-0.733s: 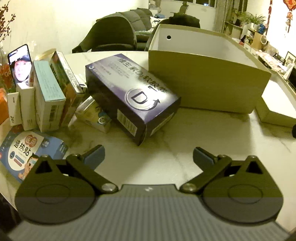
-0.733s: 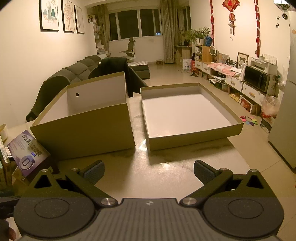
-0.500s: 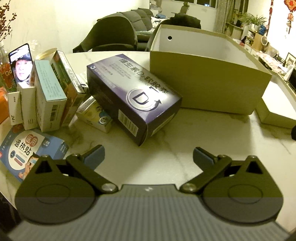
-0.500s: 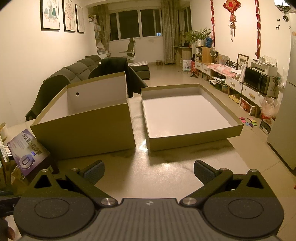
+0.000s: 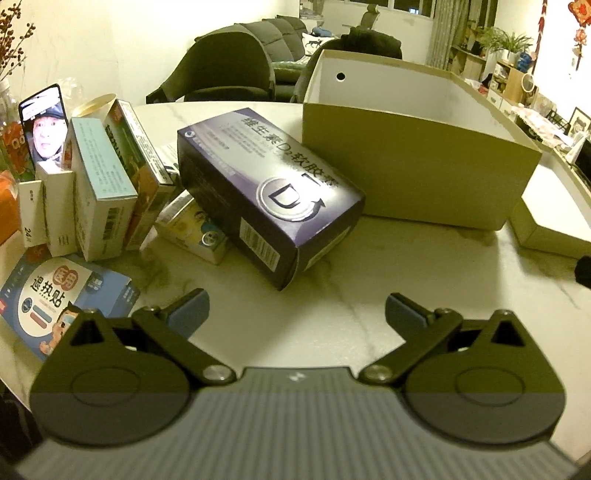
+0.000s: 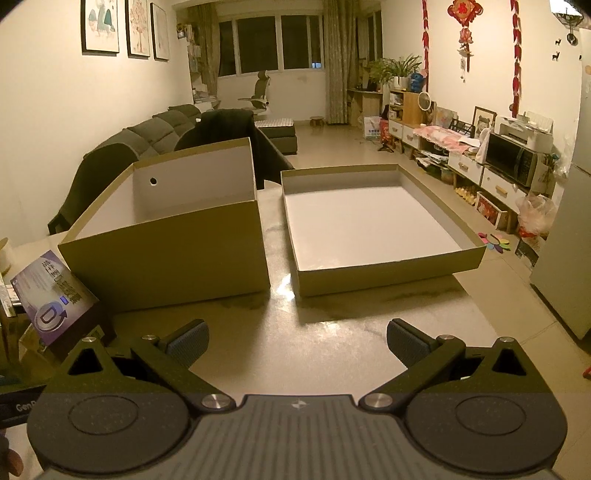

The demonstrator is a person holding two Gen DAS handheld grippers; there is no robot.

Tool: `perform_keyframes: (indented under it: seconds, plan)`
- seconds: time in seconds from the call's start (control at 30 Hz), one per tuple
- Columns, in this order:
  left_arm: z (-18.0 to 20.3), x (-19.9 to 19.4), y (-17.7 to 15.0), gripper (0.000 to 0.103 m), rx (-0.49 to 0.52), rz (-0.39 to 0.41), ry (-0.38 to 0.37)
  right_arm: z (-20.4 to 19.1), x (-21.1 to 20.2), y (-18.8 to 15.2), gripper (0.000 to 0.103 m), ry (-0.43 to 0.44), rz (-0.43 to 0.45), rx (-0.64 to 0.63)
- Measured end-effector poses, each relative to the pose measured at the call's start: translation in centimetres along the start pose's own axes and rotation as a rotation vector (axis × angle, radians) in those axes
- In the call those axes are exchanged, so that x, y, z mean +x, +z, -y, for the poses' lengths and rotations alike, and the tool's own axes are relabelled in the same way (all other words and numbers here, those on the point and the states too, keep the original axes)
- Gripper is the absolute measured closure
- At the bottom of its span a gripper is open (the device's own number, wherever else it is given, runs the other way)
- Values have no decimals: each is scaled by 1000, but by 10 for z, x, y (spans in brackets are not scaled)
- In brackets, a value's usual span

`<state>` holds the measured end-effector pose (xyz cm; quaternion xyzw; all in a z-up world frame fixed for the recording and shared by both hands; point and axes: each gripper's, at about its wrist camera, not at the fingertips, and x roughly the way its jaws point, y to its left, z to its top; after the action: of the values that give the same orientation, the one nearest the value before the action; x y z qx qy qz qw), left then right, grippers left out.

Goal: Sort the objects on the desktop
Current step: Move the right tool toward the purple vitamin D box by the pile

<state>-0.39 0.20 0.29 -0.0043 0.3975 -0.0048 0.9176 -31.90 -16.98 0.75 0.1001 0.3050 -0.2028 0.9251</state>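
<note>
My left tool [image 5: 295, 310], fingers apart and empty, sat nearest the purple box [image 5: 269, 195], which lay on the table straight ahead, its long axis slanting away leftward.

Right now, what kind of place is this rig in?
Most likely a home living room: a sofa, a row of low cabinets with a microwave, and red hanging decorations on the wall. The work surface is a marble-look table.
</note>
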Motion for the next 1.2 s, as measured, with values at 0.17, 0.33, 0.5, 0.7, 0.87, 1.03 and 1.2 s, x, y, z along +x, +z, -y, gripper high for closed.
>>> perform_keyframes:
  seconds: [0.17,0.33,0.5,0.7,0.87,1.03,1.2]
  plan:
    - [-2,0,0,0,-1,-3,-4,-3,-1,1,0,-13,0,-8]
    - [-6,-1,1,0,-12,-2,1,-6,-1,1,0,-14,-2,-18]
    - [-8,-2,1,0,-17,-6,6,-9,-1,3,0,-14,0,-30]
    - [-10,-3,3,0,-17,-13,10,-13,-3,4,0,-15,3,-45]
    - [-13,-5,4,0,-18,-24,1,-18,-5,7,0,-16,8,-57]
    - [-17,-6,5,0,-15,-16,4,-25,-6,7,0,-13,12,-71]
    - [-25,-5,6,0,-23,-27,15,-34,-8,9,0,-11,18,-93]
